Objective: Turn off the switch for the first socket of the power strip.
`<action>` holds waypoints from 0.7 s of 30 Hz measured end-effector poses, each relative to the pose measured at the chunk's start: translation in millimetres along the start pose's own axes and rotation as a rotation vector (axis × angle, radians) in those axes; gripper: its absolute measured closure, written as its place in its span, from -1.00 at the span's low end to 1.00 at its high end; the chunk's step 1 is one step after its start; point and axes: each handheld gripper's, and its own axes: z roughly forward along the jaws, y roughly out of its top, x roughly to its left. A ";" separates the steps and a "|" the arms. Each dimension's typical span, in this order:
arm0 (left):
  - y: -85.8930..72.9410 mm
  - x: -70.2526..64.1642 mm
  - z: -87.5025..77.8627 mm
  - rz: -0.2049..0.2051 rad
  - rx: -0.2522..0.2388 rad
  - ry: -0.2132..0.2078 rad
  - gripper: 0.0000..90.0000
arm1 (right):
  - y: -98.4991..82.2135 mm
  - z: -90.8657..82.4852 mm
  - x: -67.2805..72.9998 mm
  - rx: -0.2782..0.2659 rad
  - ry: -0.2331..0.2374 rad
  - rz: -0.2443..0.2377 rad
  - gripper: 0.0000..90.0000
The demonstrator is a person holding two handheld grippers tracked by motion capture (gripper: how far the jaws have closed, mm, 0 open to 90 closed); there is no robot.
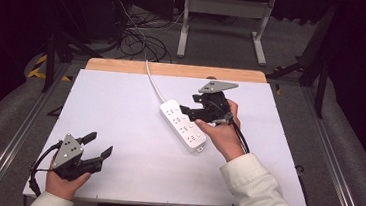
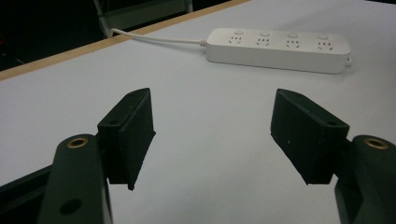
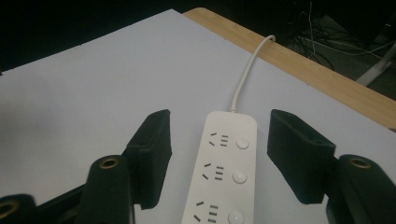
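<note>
A white power strip [image 1: 183, 124] with several sockets and buttons lies slantwise near the middle of the white tabletop [image 1: 121, 102]. Its white cord [image 1: 153, 83] runs off over the far edge. My right gripper [image 1: 186, 113] hovers over the strip's cord end, jaws open; in the right gripper view the right gripper [image 3: 217, 154] straddles the strip [image 3: 224, 172] from above without its pads touching it. My left gripper [image 1: 99, 144] is held at the near left corner, open and empty. In the left gripper view the left gripper [image 2: 212, 135] faces the strip [image 2: 280, 49] farther off.
A wooden strip [image 1: 174, 70] borders the table's far edge. Behind it, tangled cables [image 1: 136, 38] lie on the floor beside a white table frame [image 1: 223, 21]. Metal rails [image 1: 12, 143] run along both sides of the table.
</note>
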 end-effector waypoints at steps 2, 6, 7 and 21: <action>0.0 -0.1 0.0 0.000 -0.001 0.000 -0.33 | -2.6 -7.8 0.7 -0.008 0.011 -0.009 -0.27; -0.3 -0.4 0.1 -0.006 0.001 -0.002 -0.33 | -10.3 -26.4 2.8 -0.036 0.017 -0.019 -0.32; -0.3 -0.3 0.2 -0.005 0.000 0.000 -0.33 | -10.3 -26.4 2.8 -0.036 0.017 -0.019 -0.32; 0.5 -2.1 -0.6 -0.014 -0.006 -0.013 -0.34 | -54.1 -72.8 -5.2 -0.071 0.033 -0.009 -0.52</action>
